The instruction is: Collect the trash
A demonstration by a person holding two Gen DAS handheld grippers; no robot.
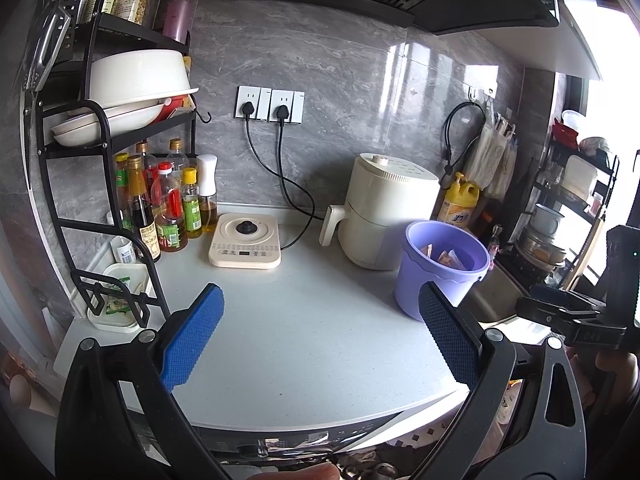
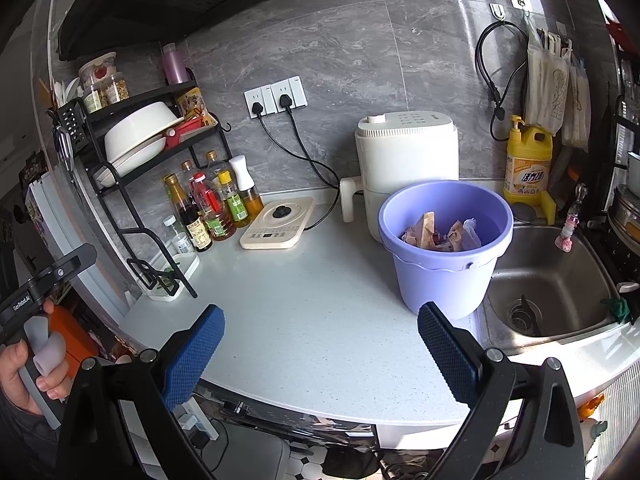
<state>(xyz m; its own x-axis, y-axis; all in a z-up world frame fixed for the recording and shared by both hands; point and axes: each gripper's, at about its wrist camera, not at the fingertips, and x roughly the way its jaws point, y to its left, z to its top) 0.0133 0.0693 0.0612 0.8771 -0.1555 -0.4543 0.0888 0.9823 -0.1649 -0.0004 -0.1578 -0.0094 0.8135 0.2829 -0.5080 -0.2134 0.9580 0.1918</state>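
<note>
Both left gripper [image 1: 322,330] and right gripper [image 2: 320,350] fingers spread wide, holding nothing.

Both wrist views face the back wall across the countertop [image 1: 304,320]; the right sits farther right, over the sink [image 2: 560,276].

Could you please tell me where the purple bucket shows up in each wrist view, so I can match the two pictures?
Left wrist view: the bucket stands right of centre on the counter, just behind the right finger of the open left tongs.
Right wrist view: the bucket stands right of centre, beside the sink, wrappers inside it.
Shared landmark: the white air fryer directly behind the bucket.
</note>
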